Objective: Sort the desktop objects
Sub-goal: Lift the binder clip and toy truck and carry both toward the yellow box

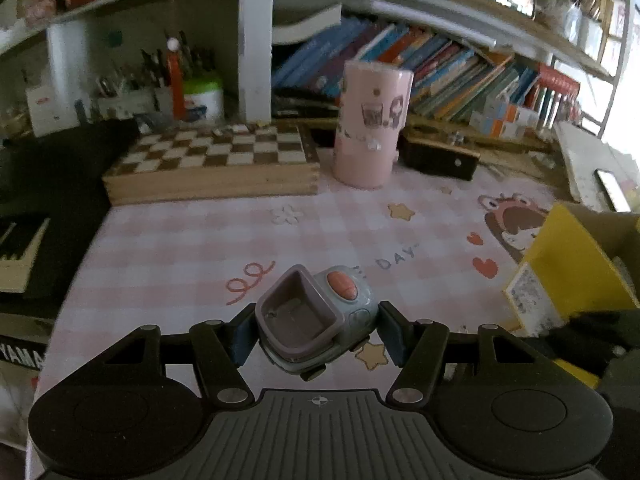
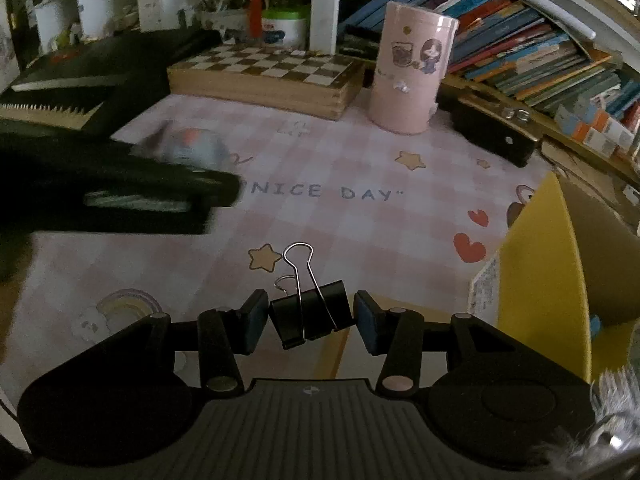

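Observation:
My left gripper [image 1: 316, 332] is shut on a grey-blue toy car [image 1: 316, 320] with an orange dome and a brown scoop, held just above the pink checked mat. It also shows blurred in the right wrist view [image 2: 192, 146], held by the dark left gripper body. My right gripper [image 2: 312, 316] is shut on a black binder clip [image 2: 310, 314] with silver wire handles, over the mat's near part. A yellow box [image 2: 540, 256] stands open at the right in both views [image 1: 568, 264].
A wooden chessboard box [image 1: 216, 160], a pink cylinder holder [image 1: 372, 124] and a black case [image 1: 440, 154] stand at the back of the mat. A keyboard [image 1: 20, 248] lies at the left. Bookshelves rise behind. A phone [image 1: 612, 190] lies far right.

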`<state>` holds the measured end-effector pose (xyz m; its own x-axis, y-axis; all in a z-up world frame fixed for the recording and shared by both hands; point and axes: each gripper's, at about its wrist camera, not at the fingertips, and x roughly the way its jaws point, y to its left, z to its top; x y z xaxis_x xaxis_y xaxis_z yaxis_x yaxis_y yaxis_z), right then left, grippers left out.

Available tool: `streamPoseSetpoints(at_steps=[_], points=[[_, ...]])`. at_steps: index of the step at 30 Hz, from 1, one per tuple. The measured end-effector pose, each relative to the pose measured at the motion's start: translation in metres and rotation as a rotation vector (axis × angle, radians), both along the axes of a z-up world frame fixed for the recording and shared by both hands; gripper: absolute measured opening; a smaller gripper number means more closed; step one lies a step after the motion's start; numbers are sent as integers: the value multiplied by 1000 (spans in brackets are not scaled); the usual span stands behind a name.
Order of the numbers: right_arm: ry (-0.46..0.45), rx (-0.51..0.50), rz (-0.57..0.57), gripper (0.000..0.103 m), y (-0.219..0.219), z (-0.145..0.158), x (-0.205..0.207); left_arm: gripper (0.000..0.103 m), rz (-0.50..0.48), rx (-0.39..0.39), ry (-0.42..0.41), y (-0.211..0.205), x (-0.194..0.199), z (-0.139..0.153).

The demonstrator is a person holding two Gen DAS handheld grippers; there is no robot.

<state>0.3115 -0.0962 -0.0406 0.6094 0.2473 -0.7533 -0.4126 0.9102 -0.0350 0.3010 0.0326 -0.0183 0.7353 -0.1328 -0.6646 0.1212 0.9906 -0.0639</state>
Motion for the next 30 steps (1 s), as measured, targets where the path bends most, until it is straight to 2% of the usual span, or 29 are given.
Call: streamPoseSetpoints(at_steps=[12, 30], points=[[-56, 42, -50, 44, 2, 28, -36, 62, 22, 2, -66, 20, -53, 26], [-61, 48, -151, 44, 20, 36, -112, 62, -19, 7, -66, 47, -123, 25]])
